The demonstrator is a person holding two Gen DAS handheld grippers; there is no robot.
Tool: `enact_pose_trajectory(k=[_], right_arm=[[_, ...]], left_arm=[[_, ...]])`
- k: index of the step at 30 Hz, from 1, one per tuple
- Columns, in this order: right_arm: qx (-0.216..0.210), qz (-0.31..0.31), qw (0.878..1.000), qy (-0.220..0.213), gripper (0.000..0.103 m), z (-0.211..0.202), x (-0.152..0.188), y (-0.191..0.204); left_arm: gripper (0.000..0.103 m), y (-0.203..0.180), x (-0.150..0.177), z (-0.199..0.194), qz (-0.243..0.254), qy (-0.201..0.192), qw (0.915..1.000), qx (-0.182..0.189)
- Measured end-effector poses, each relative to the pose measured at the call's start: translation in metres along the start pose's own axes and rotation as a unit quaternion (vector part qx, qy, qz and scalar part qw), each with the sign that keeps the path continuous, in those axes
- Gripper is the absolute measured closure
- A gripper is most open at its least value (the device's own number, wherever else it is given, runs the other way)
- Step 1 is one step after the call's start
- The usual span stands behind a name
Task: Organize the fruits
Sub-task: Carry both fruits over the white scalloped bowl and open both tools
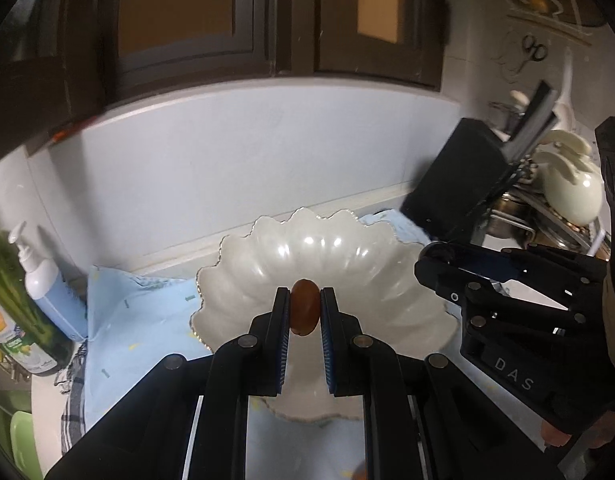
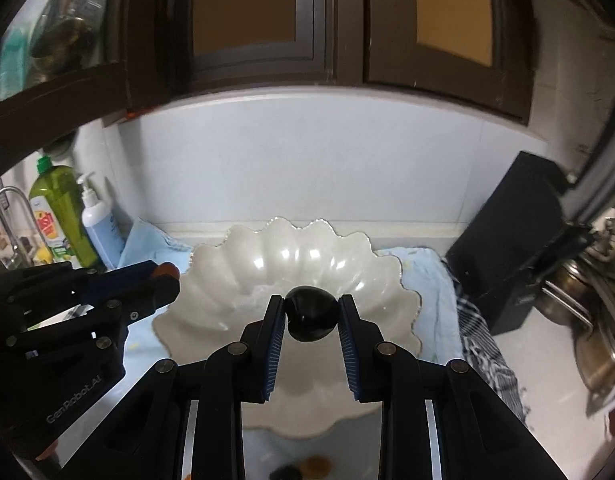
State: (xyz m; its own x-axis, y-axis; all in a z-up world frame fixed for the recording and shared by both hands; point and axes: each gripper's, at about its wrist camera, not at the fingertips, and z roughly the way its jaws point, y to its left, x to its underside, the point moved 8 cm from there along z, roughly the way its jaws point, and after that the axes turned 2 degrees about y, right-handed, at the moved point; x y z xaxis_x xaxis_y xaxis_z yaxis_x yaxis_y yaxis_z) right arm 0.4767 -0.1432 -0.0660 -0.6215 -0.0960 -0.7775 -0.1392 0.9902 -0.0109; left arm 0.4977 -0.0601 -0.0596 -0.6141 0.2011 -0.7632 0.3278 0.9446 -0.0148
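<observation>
Here both claws hang over the same white scalloped bowl [image 1: 267, 256], each one closed on a small fruit. The left claw [image 1: 304, 312] grips a reddish-brown oval fruit [image 1: 304, 312] with its long axis upright between the pads, and the right claw [image 2: 312, 314] grips a glossy black round fruit [image 2: 312, 312]. Each fruit sits just above the hollow of the bowl, so I judge the coming move is only a short lowering and an opening of the jaws. The right claw seems a little nearer to the middle, the left one nearer to the front-left wall. The bowl rests on a light blue cloth [image 1: 139, 320] on the bench. Its hollow is bare and gives free room, but the two claws are close side by side. The wavy rim stands just beside the fingers, so they could touch it.
</observation>
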Motion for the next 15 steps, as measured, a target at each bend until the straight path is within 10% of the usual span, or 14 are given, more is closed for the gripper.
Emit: enact_pose_trajectory(k=[15], right_arm=[[-0.030,0.002,0.995,0.095,0.075,0.097,-0.008,-0.021]], left_arm=[[0.087,0.016,-0.013,0.094,-0.036,0.095,0.9948,0.007]])
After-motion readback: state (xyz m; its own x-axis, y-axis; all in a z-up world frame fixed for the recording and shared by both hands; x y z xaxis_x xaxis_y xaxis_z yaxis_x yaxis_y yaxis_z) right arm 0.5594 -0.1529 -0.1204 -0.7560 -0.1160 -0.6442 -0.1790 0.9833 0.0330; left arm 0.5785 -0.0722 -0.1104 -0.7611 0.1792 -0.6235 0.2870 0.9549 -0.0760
